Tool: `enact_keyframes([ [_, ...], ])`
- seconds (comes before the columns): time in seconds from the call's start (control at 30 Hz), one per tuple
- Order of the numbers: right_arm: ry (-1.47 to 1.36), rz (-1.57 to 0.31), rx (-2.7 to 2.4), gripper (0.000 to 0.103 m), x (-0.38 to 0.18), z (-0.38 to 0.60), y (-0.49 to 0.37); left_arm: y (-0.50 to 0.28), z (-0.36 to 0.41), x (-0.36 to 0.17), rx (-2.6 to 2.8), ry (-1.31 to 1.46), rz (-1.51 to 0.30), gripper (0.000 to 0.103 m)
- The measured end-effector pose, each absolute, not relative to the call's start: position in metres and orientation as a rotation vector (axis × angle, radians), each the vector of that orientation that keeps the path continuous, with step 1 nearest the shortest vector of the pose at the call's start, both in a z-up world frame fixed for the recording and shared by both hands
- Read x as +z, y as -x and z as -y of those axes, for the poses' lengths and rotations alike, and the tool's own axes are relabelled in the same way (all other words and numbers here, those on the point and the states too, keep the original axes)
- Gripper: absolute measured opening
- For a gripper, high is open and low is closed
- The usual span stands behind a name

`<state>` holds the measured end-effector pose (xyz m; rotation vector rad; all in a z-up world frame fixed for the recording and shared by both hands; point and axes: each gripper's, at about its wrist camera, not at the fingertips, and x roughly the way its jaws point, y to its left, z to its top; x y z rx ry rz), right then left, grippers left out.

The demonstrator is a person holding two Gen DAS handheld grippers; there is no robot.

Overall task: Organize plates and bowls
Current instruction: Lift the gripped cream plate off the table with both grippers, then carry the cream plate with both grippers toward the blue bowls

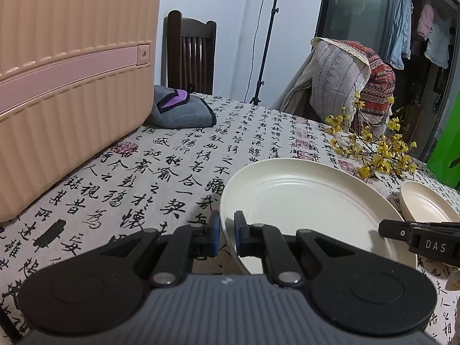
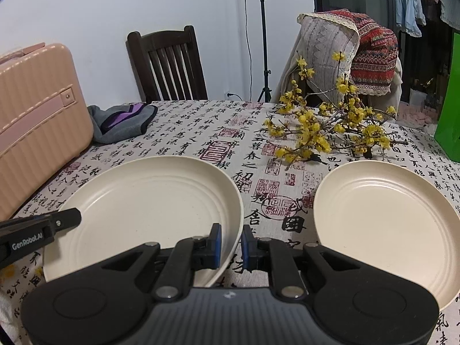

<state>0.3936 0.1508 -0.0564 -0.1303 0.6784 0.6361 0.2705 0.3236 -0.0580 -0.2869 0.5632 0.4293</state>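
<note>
A large cream plate (image 1: 302,201) (image 2: 149,201) is held at two sides over the calligraphy tablecloth. My left gripper (image 1: 227,230) is shut on its left rim, blue pads on either side of the edge. My right gripper (image 2: 231,241) is shut on its right rim in the same way. Each gripper shows at the edge of the other's view: the right gripper (image 1: 391,230) and the left gripper (image 2: 66,218). A second, smaller cream plate (image 2: 382,215) (image 1: 425,204) lies on the cloth to the right, apart from both grippers. I cannot tell whether the held plate touches the table.
A pink ribbed suitcase (image 1: 72,86) stands on the table at the left, with a grey and purple cloth (image 2: 123,120) behind it. Yellow flower branches (image 2: 330,126) lie beyond the plates. A dark wooden chair (image 2: 166,66), a fabric-draped chair (image 2: 345,54) and a green bag (image 2: 450,109) edge the table.
</note>
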Motion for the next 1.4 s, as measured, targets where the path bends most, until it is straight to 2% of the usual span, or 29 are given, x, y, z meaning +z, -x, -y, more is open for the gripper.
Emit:
enact_keyframes([
  [1.4,0.012,-0.572,0.649,0.012,-0.014,-0.093,-0.314,-0.193,-0.288,-0.003,0.383,0.264,-0.445,0.01],
])
